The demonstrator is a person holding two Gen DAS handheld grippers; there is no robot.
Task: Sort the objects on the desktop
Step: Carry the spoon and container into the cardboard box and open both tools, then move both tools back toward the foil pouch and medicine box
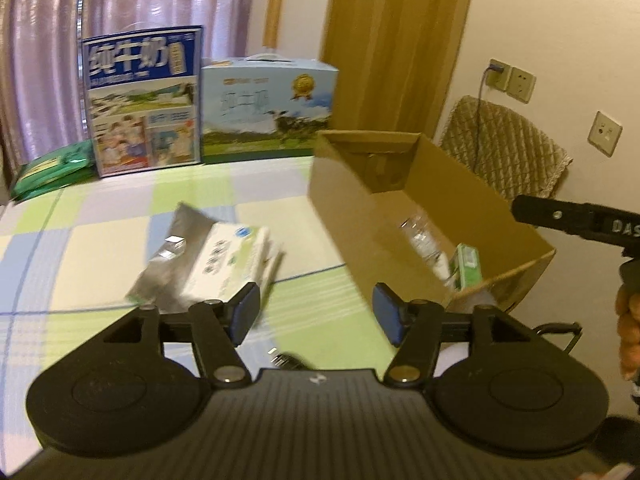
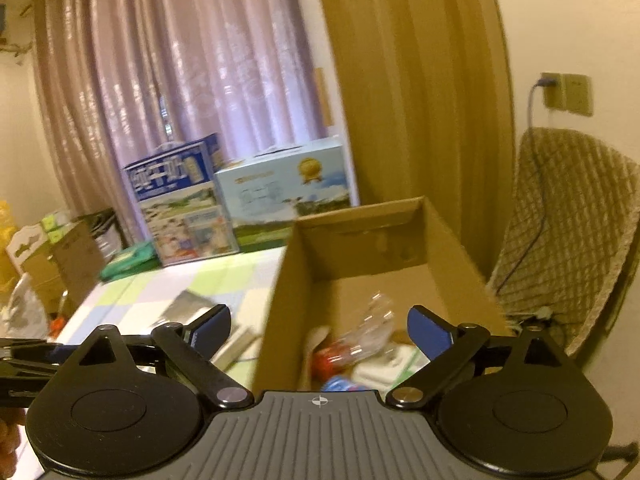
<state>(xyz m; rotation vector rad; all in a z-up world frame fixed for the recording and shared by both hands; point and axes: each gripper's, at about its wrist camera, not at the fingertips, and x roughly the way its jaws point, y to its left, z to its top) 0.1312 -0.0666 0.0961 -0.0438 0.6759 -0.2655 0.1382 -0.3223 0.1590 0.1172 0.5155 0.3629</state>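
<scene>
An open cardboard box (image 1: pixel 344 200) (image 2: pixel 280 300) stands on the checked tablecloth (image 1: pixel 100 232). Inside it lie a clear plastic bottle (image 1: pixel 420 236) (image 2: pixel 372 328), a green carton (image 1: pixel 466 268), a red item (image 2: pixel 326 360) and a white pack (image 2: pixel 384 368). Left of the box a white tissue pack (image 1: pixel 228 260) rests on a silver foil bag (image 1: pixel 176 240) (image 2: pixel 188 308). My left gripper (image 1: pixel 316 312) is open, low over the cloth, between the tissue pack and the box, holding nothing. My right gripper (image 2: pixel 318 334) is open above the box's near end, empty.
Two milk cartons (image 1: pixel 144 100) (image 1: pixel 268 108) stand at the table's far edge, with a green packet (image 1: pixel 52 168) to their left. A padded chair (image 1: pixel 504 148) (image 2: pixel 560 248) is behind the box. A small dark object (image 1: pixel 288 360) lies under my left gripper. More boxes (image 2: pixel 60 256) sit at the far left.
</scene>
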